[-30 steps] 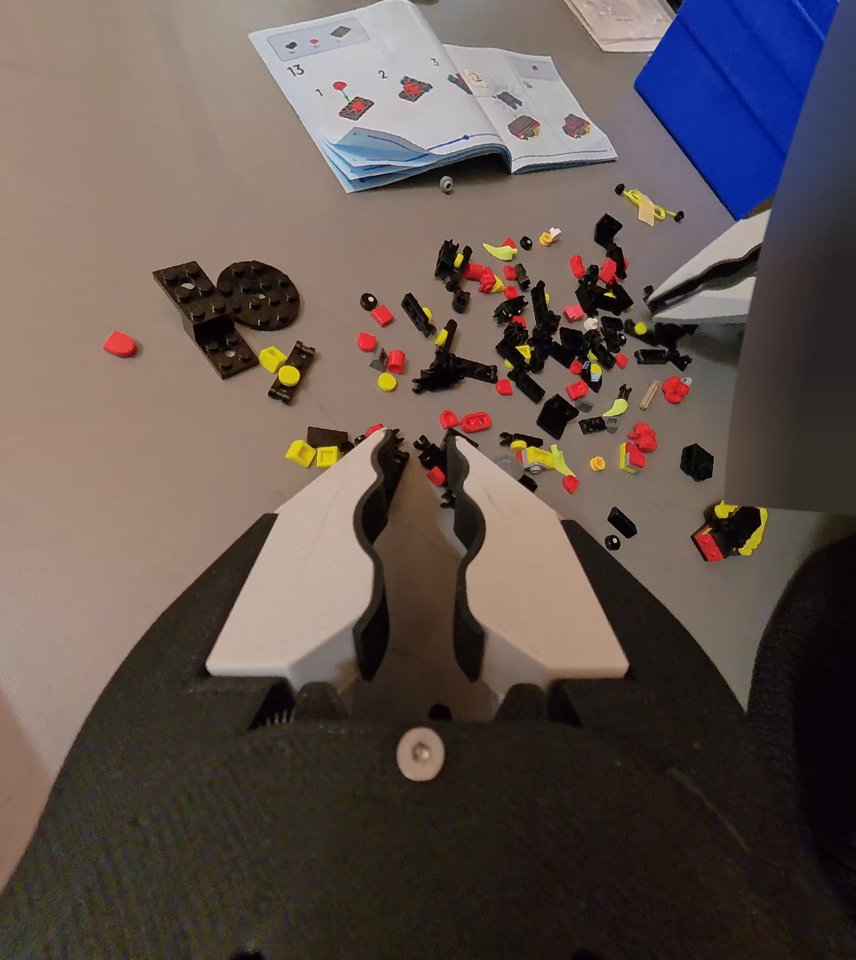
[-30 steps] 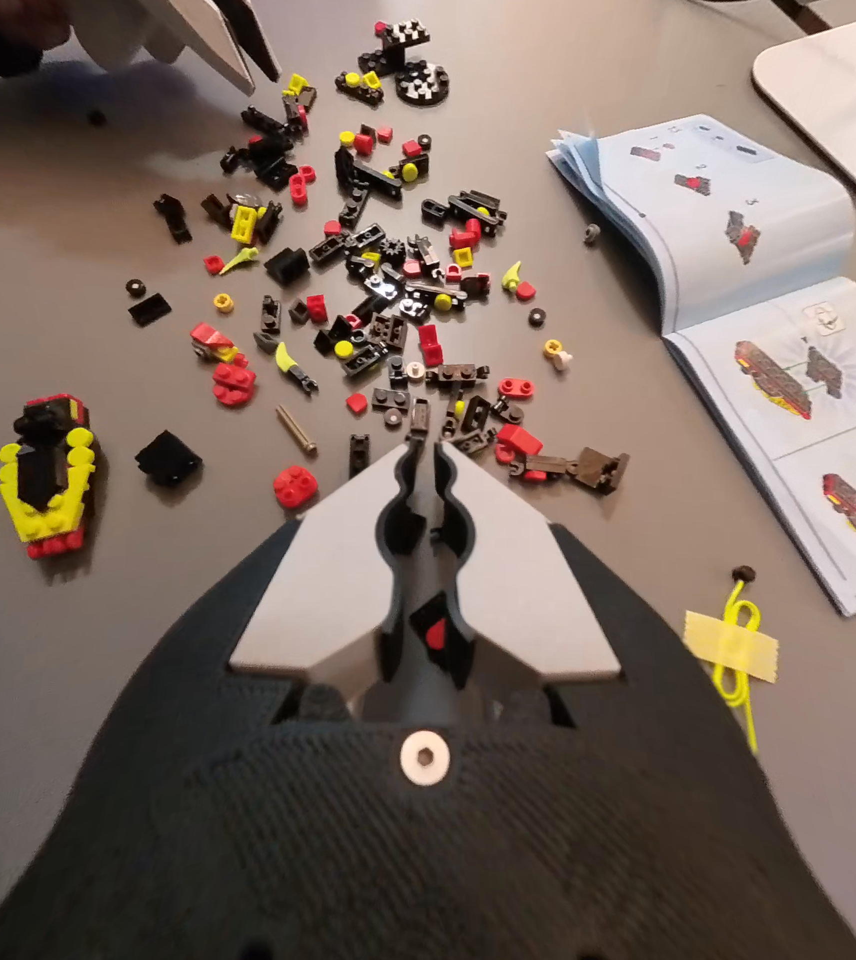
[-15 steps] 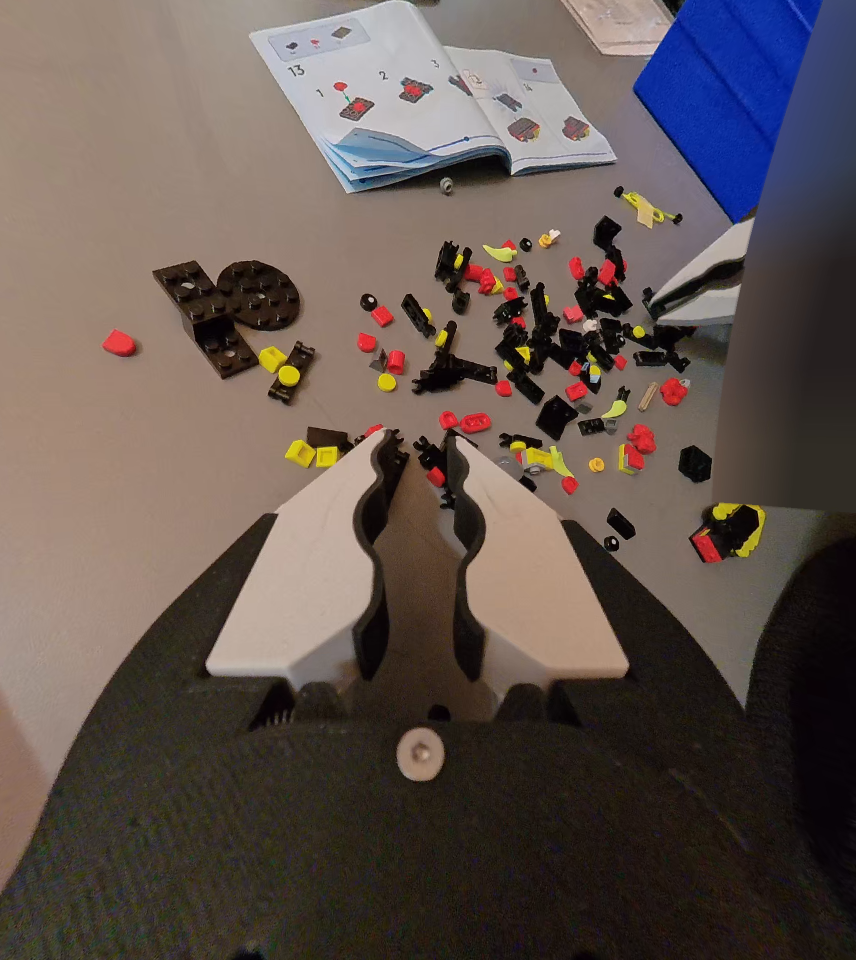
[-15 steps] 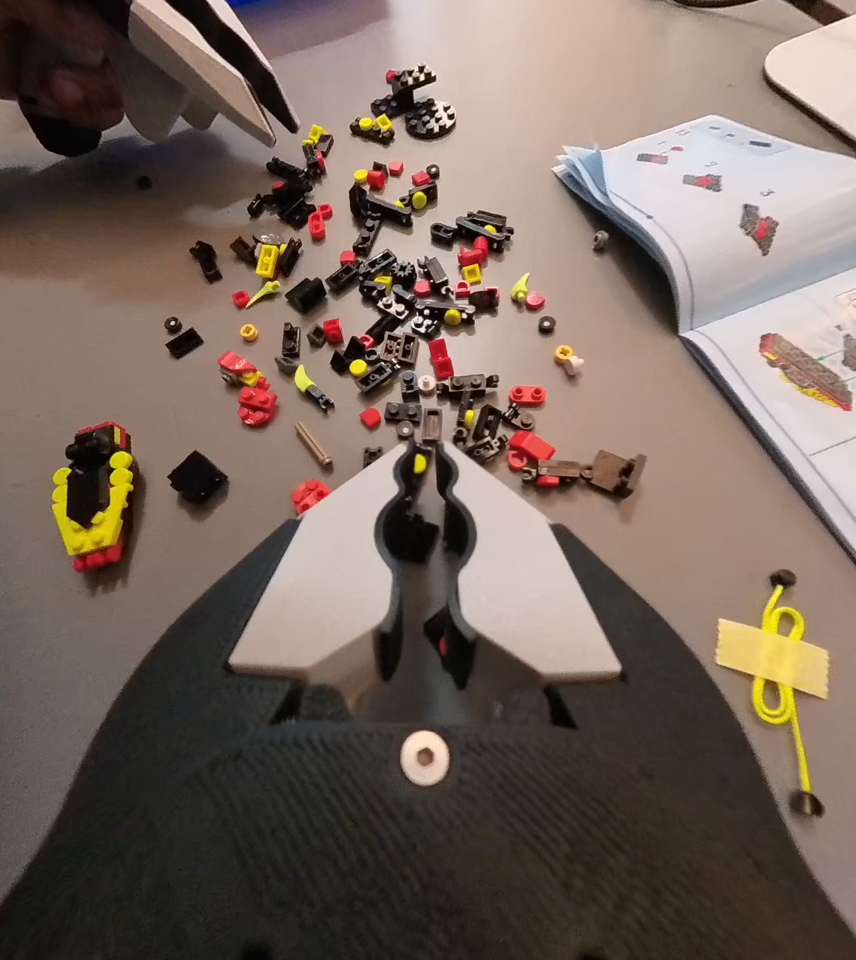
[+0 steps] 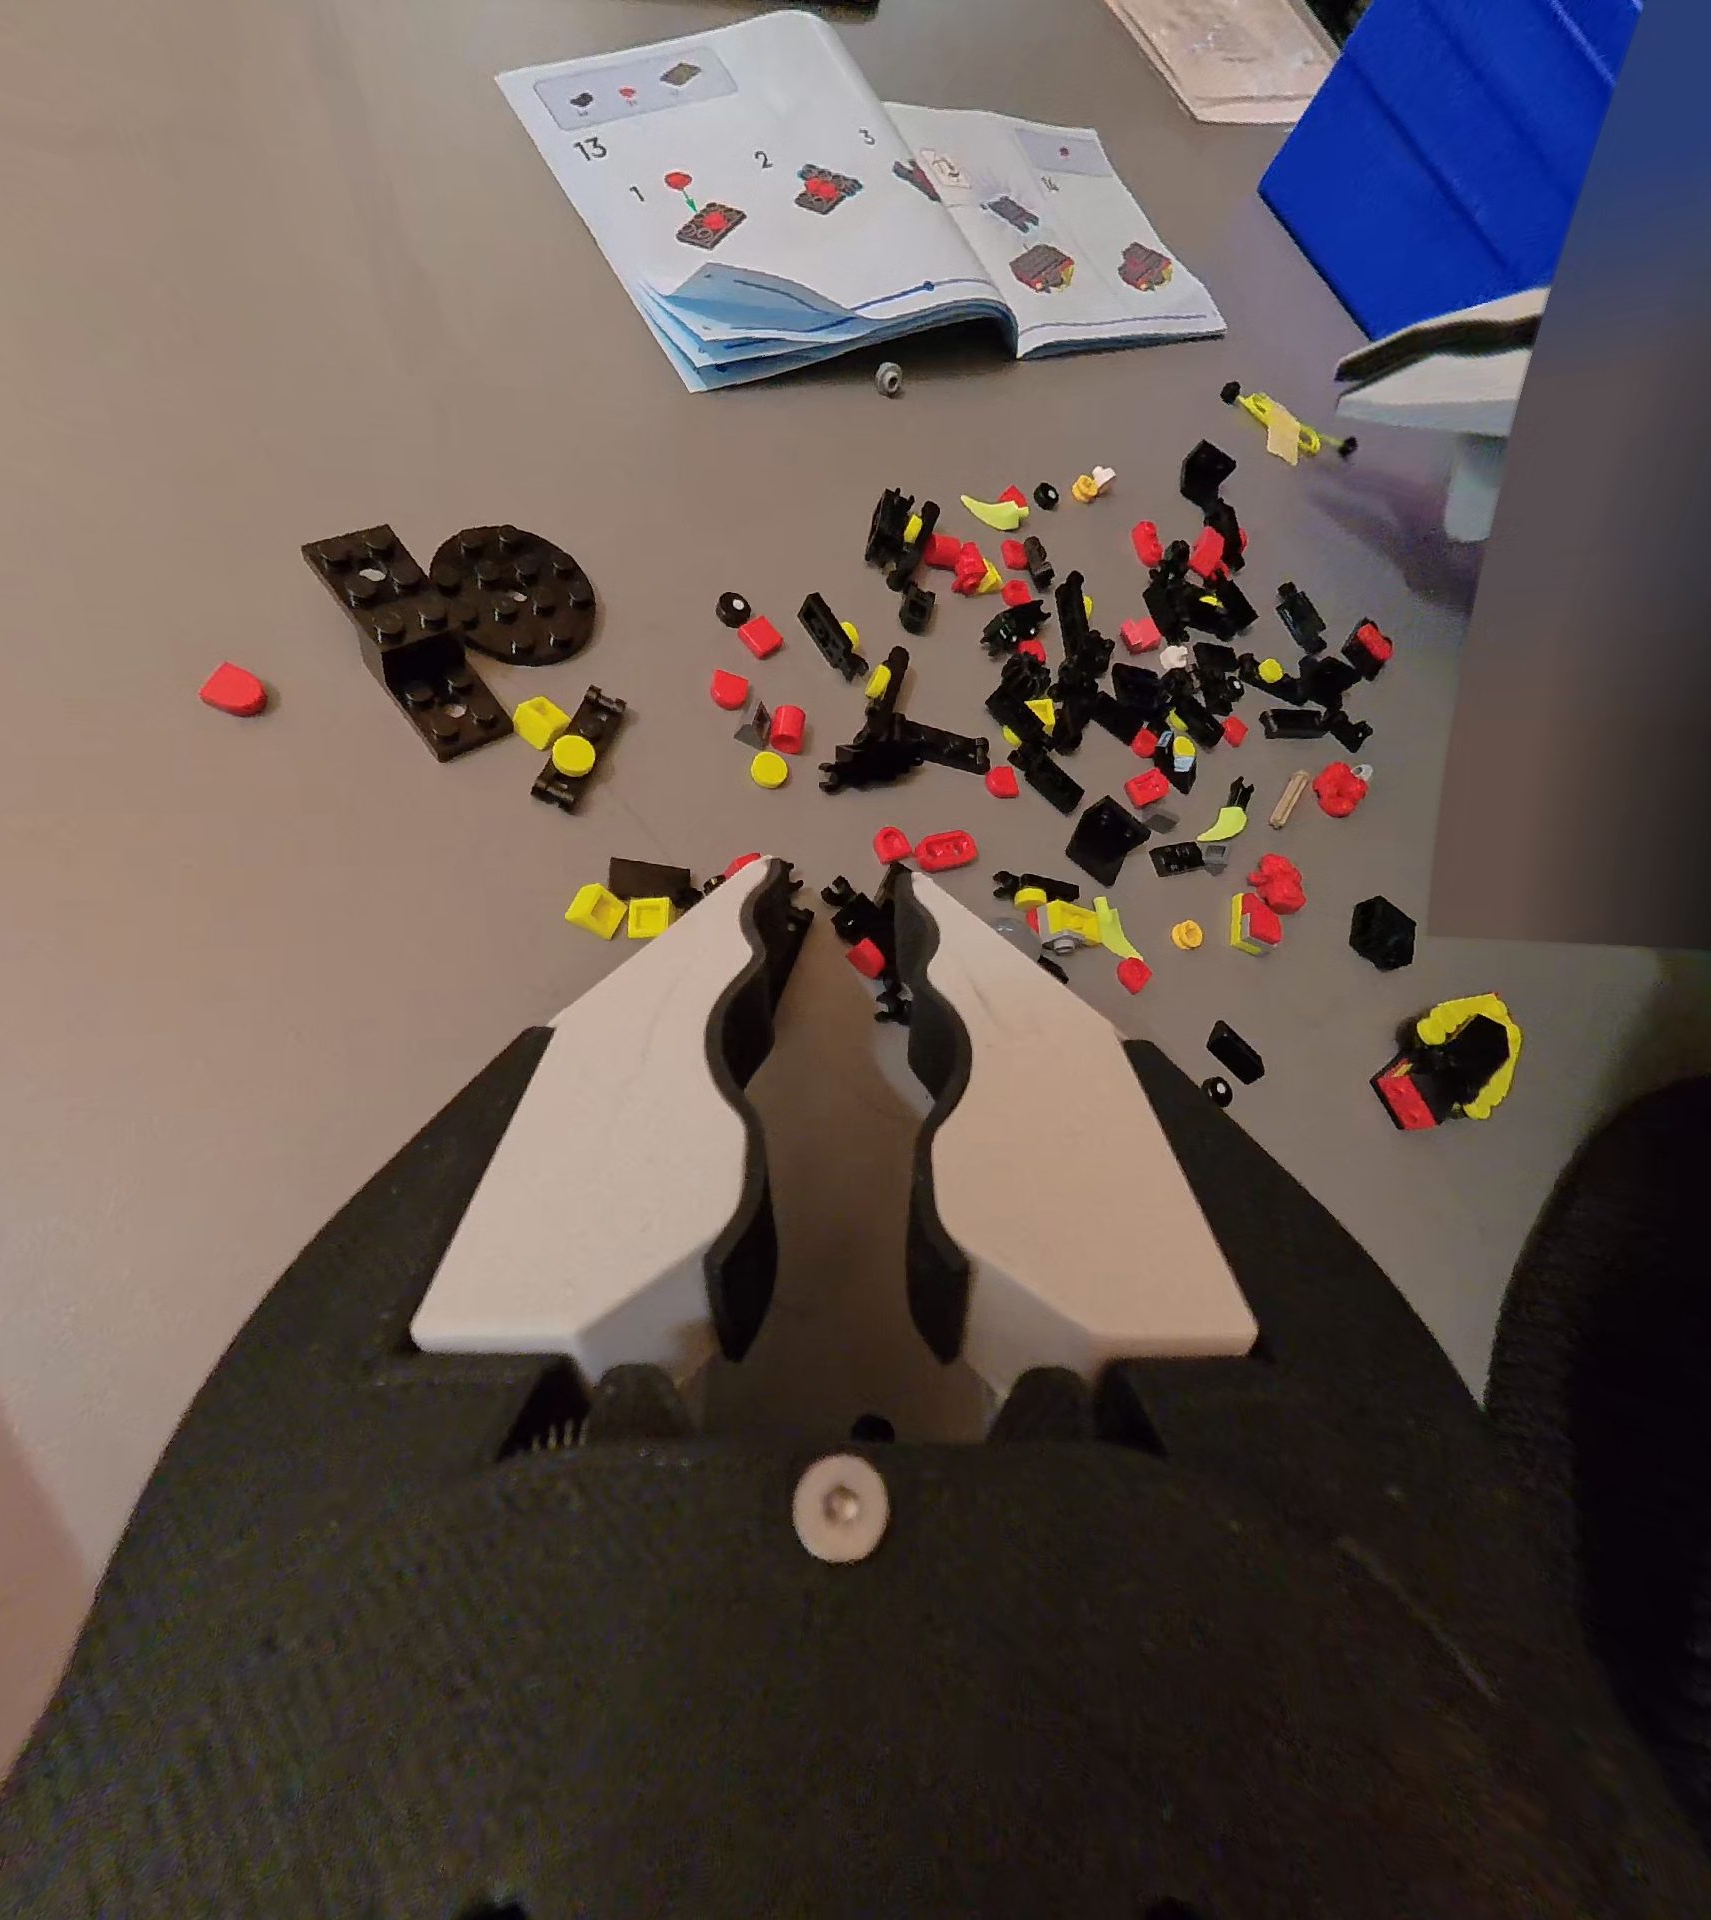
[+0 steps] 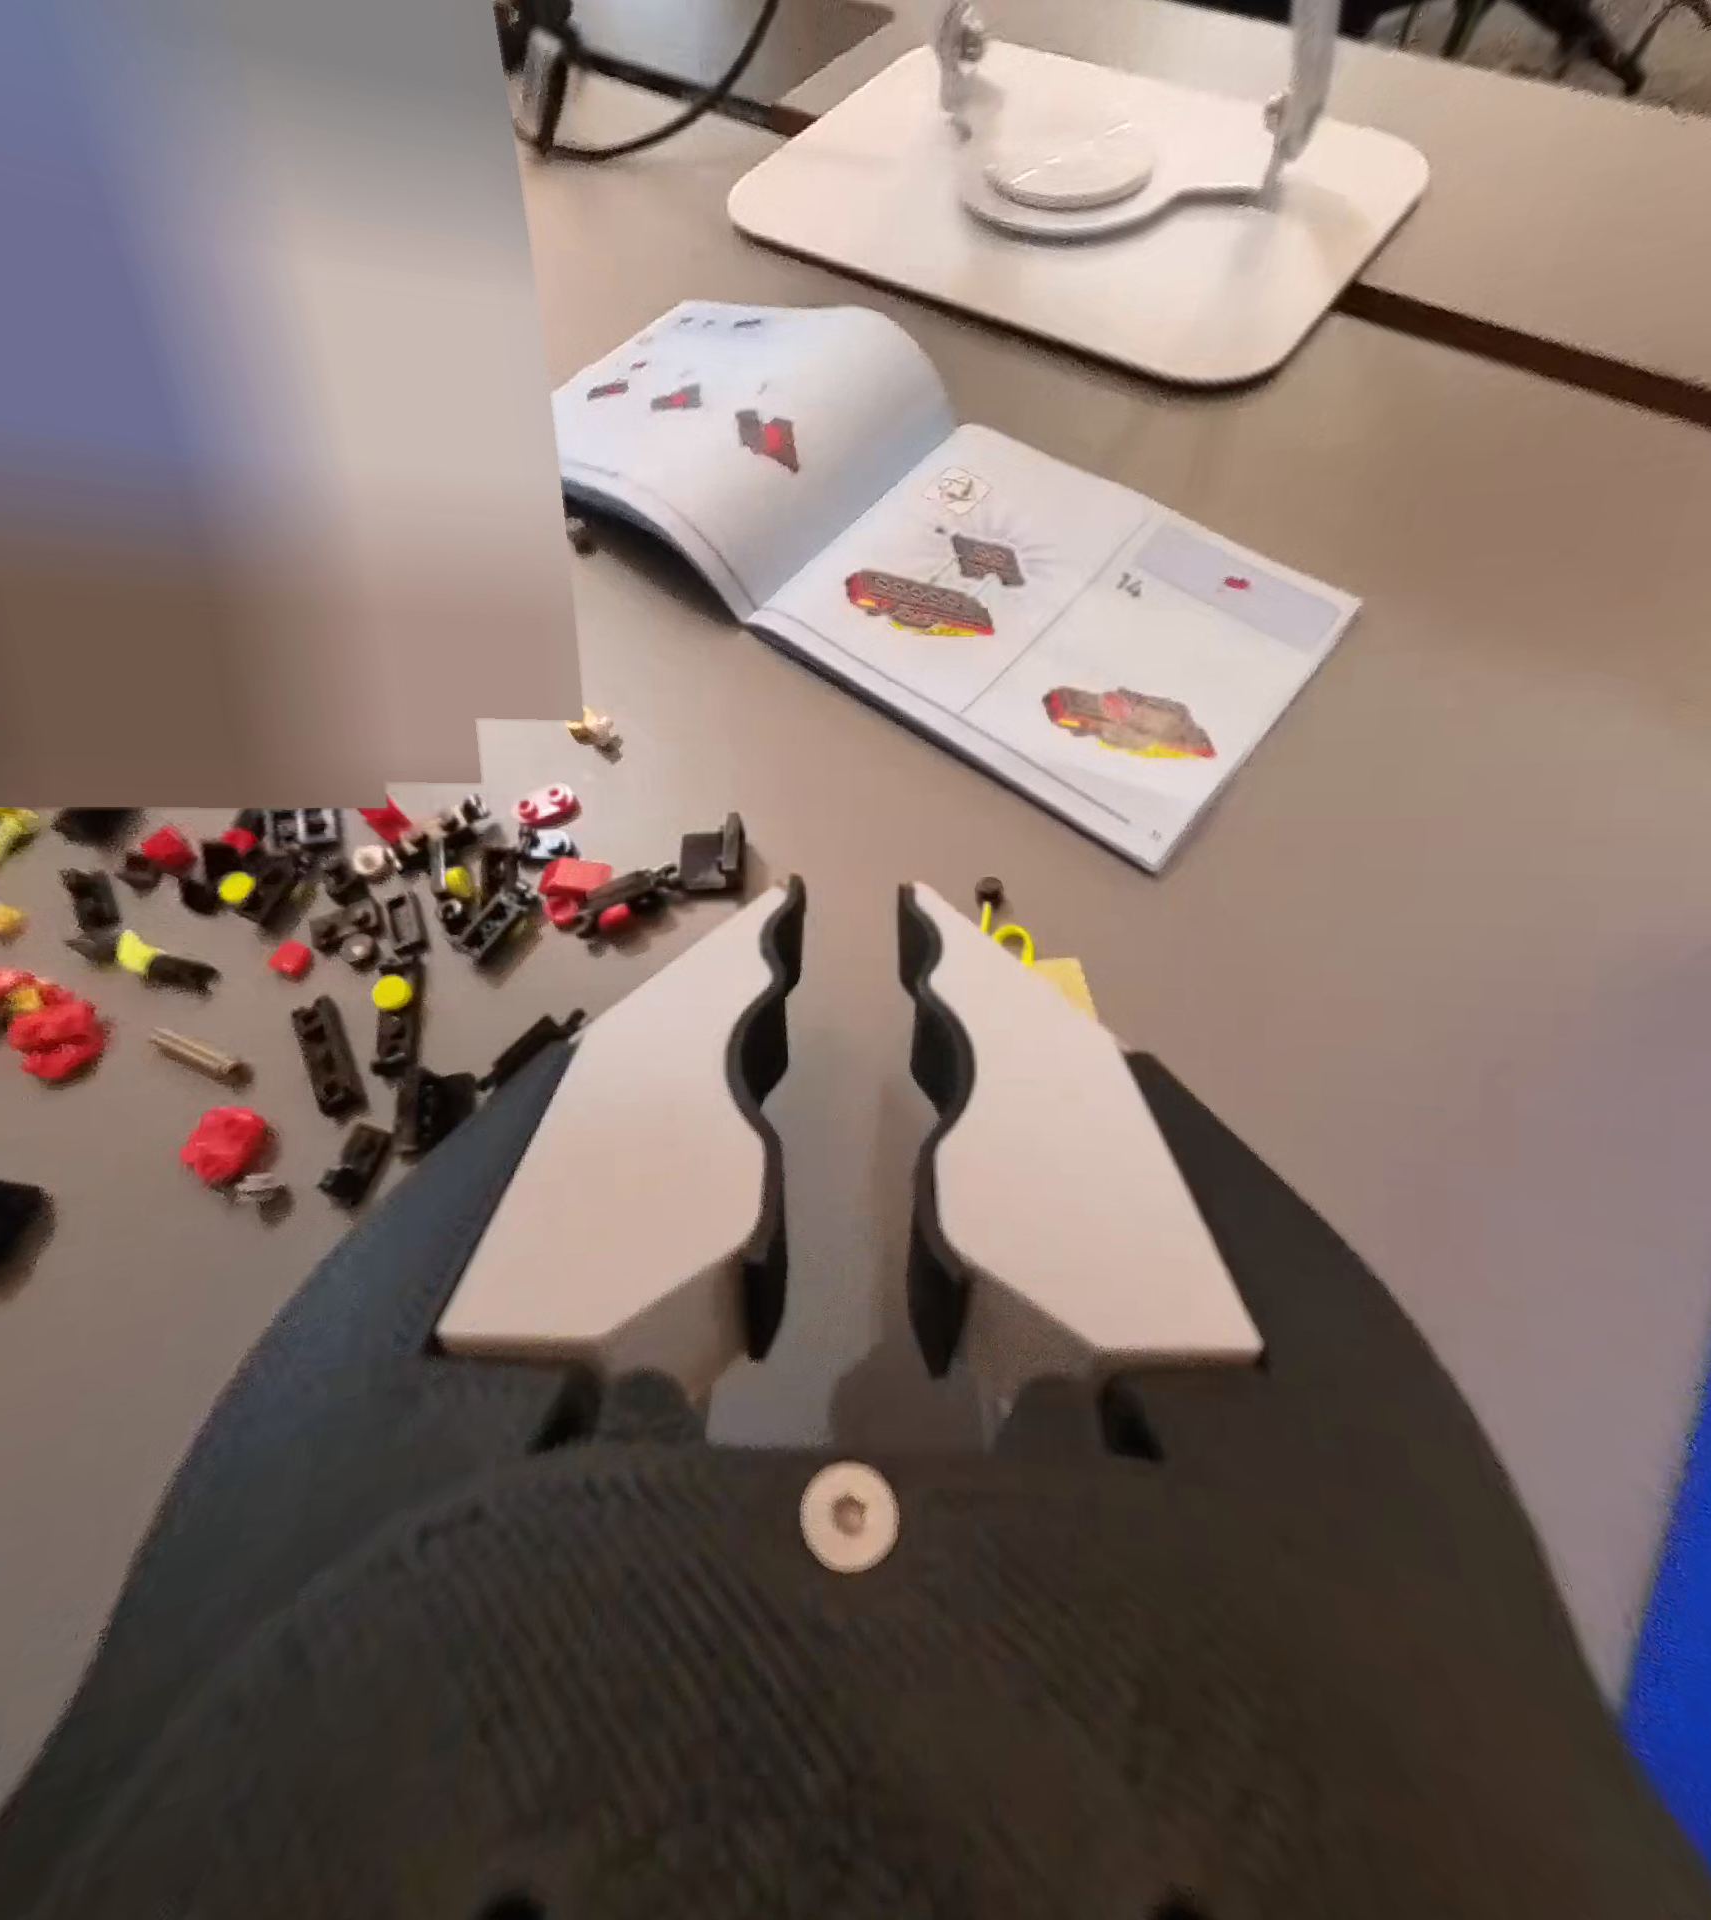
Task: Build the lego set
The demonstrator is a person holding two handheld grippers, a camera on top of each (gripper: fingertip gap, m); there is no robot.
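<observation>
My left gripper [image 5: 846,883] is open and hovers low over the near edge of a scattered pile of small black, red and yellow bricks [image 5: 1090,675]. A small red brick [image 5: 866,954] and black clip pieces lie on the table, seen between its fingers; the pads do not press on them. My right gripper [image 6: 849,894] is open and empty, over bare table just right of the pile [image 6: 394,914]. A yellow string with tape [image 6: 1012,940] lies right beside its right fingertip. The right gripper also shows in the left wrist view [image 5: 1433,364], raised at the far right.
An open instruction booklet [image 5: 830,208] lies behind the pile; it also shows in the right wrist view [image 6: 934,561]. Black plates [image 5: 446,623] and a lone red tile [image 5: 233,689] lie at the left. A small black-yellow-red model [image 5: 1448,1060], a blue box [image 5: 1433,156] and a white stand base [image 6: 1090,208] are nearby. There is about 30 cm between the tips of the two grippers. Measured from the fingertips, the lone red tile [image 5: 233,689] is 10 cm or so from the left gripper and 35 cm from the right.
My right gripper went from nearly shut to open and swung up and to the right, away from the pile toward the booklet. My left gripper has hardly moved and stays open.
</observation>
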